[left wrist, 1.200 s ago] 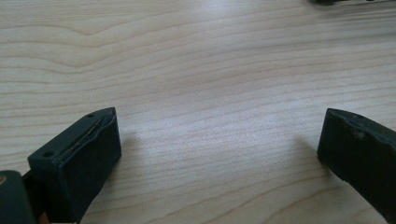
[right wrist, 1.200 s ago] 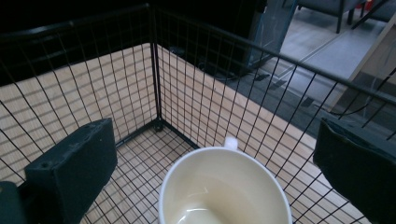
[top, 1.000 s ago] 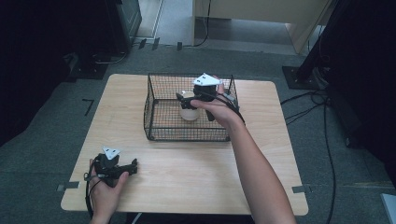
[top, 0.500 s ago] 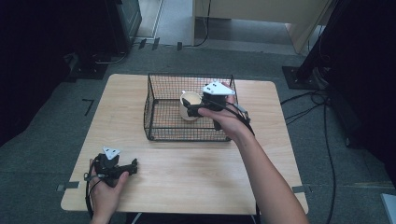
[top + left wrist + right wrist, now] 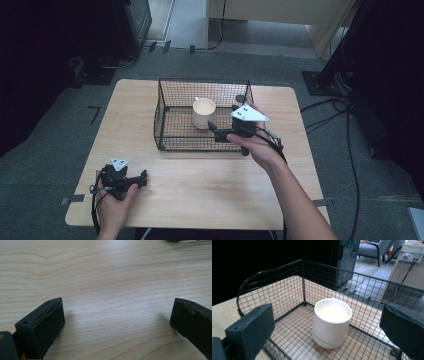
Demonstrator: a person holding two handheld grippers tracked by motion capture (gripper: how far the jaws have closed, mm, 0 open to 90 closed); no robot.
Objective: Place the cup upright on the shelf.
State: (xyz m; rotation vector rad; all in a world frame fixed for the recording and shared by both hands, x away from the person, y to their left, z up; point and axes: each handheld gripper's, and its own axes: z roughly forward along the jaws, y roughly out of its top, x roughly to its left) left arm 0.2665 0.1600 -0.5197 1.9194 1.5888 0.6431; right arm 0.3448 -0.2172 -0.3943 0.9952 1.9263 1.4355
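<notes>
A white cup (image 5: 203, 112) stands upright in a black wire basket (image 5: 172, 135) at the back middle of the wooden table (image 5: 210, 185). Just right of the cup and apart from it, my right gripper (image 5: 214, 132) hangs open over the basket's near right part. The right gripper view has the cup (image 5: 332, 322) on the basket's mesh floor (image 5: 292, 335), ahead of the spread jaws of my right gripper (image 5: 329, 315). My left gripper (image 5: 144, 179) rests open on the table's near left. In its own view my left gripper (image 5: 117, 317) has only bare wood (image 5: 112, 277) between its jaws.
The table's near and right parts are bare wood. Cables (image 5: 345, 125) trail over the floor to the right, next to a black stand base (image 5: 320, 82). A dark cabinet (image 5: 127, 25) stands beyond the table's back left.
My right gripper has drawn back from over the cup toward the near right, leaving the cup standing in the basket. The left gripper has stayed still.
</notes>
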